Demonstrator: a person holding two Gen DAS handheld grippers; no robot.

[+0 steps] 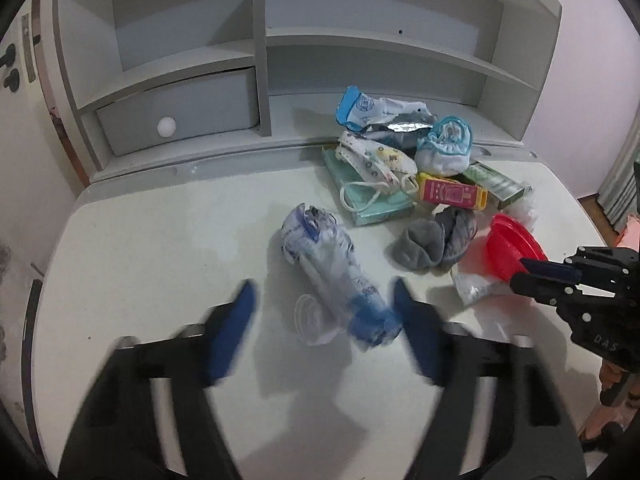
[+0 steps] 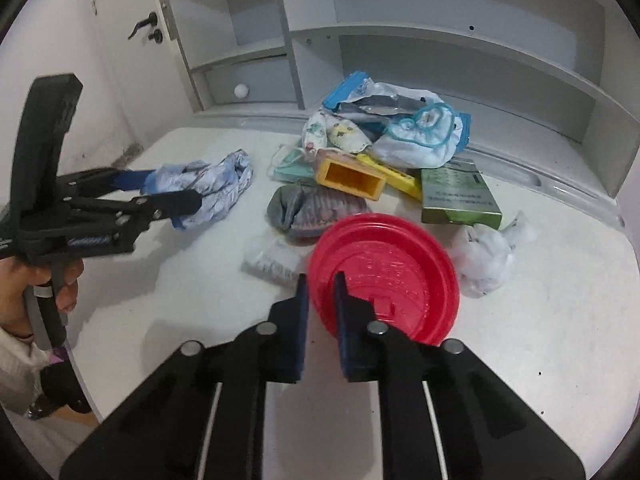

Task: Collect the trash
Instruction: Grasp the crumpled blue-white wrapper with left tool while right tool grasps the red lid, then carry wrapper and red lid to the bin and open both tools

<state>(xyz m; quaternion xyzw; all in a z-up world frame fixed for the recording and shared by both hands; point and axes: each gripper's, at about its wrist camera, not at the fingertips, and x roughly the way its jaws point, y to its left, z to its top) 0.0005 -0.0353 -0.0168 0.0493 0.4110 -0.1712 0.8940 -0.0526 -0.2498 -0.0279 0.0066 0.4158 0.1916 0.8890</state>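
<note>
On the surface (image 1: 140, 248) a crumpled bag (image 1: 320, 256) lies left of a sock (image 1: 432, 240). Behind the sock lies a box (image 1: 372, 200) with a mask (image 1: 376, 160) on it. A plate (image 2: 384, 272) sits right of the sock, and a shelf unit (image 1: 280, 60) stands behind everything.

The plastic plate (image 2: 386, 276) is bright red. The crumpled plastic bag (image 1: 332, 268) is translucent white with blue print. The sock (image 2: 308, 210) is grey with faint stripes. The open-ended carton (image 2: 352, 178) is yellow, pink on its printed face. The flat box (image 2: 460, 194) is green. The face mask (image 1: 374, 158) is white with small cartoon figures. Both grippers' pads (image 2: 301, 312) are dark blue on black fingers. The desk (image 1: 160, 248) is white.
</note>
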